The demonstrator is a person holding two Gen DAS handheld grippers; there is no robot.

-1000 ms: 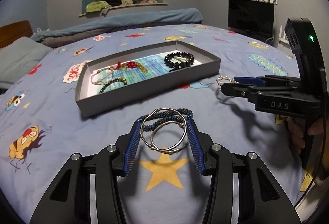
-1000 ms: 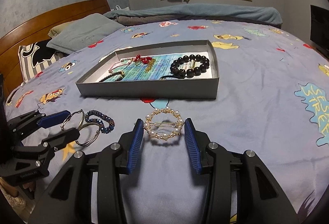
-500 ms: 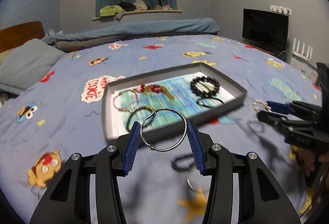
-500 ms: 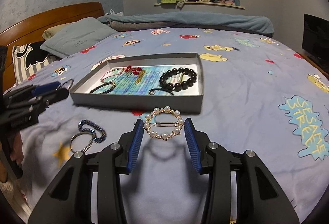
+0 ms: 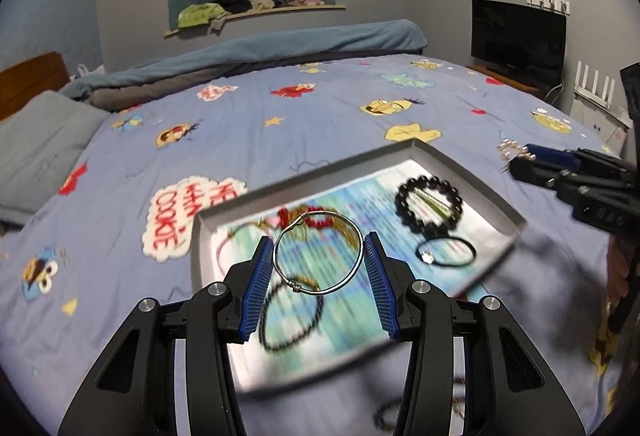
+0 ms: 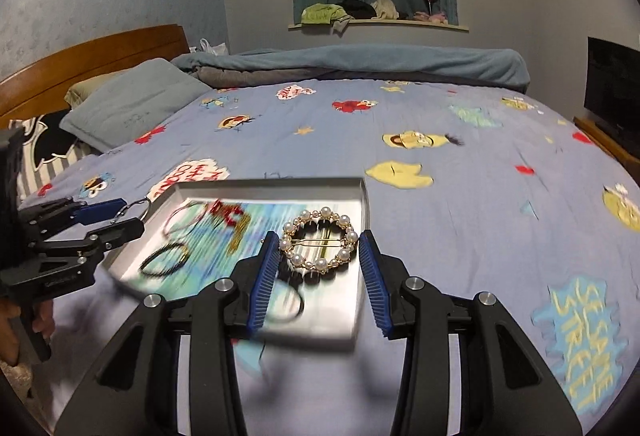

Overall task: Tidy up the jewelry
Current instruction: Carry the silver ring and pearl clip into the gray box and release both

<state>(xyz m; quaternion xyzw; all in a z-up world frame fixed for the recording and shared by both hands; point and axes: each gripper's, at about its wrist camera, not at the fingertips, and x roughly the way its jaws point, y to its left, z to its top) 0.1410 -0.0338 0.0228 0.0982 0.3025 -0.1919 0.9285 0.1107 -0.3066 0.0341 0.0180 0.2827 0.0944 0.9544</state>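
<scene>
Over the tray's [image 5: 496,202] near edge, your left gripper [image 5: 318,260] is clamped on the silver bangle [image 5: 319,251]; your right gripper [image 6: 319,245] pinches the pearl brooch [image 6: 319,241] above the right corner. Risk: releasing high, pieces bounce out onto the bedsheet [image 5: 280,108].

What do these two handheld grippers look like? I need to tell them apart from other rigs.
Both the left gripper and right gripper look alike: black angular plastic arms with silver screw heads and blue ribbed finger pads. Blurred white lettering marks the body's side. No cables show.
</scene>
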